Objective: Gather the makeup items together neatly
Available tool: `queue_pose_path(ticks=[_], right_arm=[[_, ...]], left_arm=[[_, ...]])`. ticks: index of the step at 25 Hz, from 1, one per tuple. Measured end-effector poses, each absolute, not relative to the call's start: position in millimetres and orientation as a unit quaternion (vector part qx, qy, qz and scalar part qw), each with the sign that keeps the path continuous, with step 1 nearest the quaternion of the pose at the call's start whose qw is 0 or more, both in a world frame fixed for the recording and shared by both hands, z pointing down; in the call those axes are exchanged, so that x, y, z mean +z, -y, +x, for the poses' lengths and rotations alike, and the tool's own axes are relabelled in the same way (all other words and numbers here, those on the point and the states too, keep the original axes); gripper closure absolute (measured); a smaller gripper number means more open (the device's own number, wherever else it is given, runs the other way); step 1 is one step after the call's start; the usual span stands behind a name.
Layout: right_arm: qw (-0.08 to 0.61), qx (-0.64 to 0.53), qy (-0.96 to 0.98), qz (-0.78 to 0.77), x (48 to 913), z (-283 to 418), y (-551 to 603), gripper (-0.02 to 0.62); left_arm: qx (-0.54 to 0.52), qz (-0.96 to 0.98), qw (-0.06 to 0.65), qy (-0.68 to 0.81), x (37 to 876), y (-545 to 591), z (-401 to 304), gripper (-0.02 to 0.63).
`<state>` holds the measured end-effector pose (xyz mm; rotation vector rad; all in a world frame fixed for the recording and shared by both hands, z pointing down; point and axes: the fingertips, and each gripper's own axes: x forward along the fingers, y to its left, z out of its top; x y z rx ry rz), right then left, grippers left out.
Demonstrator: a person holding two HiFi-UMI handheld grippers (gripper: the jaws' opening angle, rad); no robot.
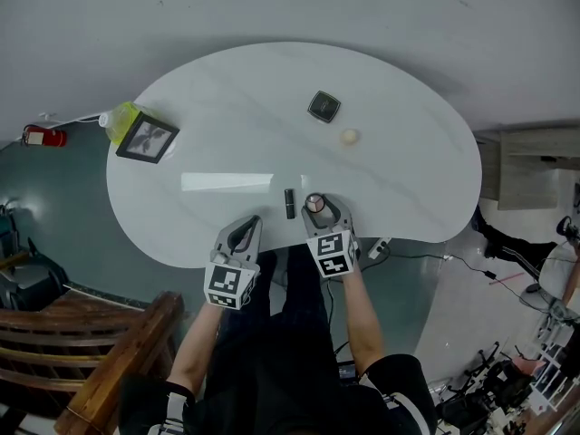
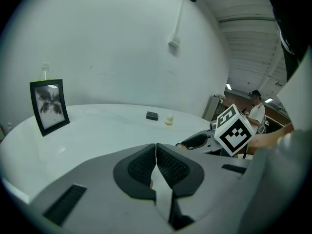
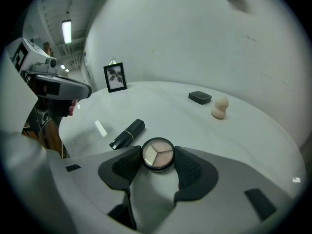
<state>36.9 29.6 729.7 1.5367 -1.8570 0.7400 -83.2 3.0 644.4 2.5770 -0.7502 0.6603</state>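
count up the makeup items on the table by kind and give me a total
lipstick: 1
compacts: 2, the round eyeshadow compact and the square black compact
makeup sponge: 1
total: 4

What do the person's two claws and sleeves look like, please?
The left claw and right claw are both light grey moulded bodies with black ribbed pads lining the jaws. Each carries a white cube printed with black square markers. The person wears a dark short-sleeved top.
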Motion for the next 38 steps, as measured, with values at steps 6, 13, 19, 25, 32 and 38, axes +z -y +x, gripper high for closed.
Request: queue_pose_path(ticks=[6,13,19,25,32,38], right_arm=[[0.301,0.275,0.696,0.591,728,37,-29,0.359],[0.293,0.272,0.693,0.6,719,37,-28,0.359],[0.282,0.258,0.69,0.615,694,41,-25,0.359],[0.245,0.24,0.691,0.637,649,48,-17,0.359],[0.199,0.206,0.682,0.673,595,53,-21,0.417],[0.167,0.166,0.676,0.699,539,54,-22,0.477]], left_arm=[[0.234,0.916,0.189,0.267,644,-2,-86,0.586],[0.232,0.917,0.185,0.267,641,1,-90,0.586],[0.221,0.922,0.172,0.269,622,7,-91,0.586],[0.203,0.931,0.15,0.265,595,13,-89,0.586],[0.178,0.94,0.121,0.266,551,18,-93,0.586],[0.147,0.948,0.093,0.268,502,17,-96,0.586]])
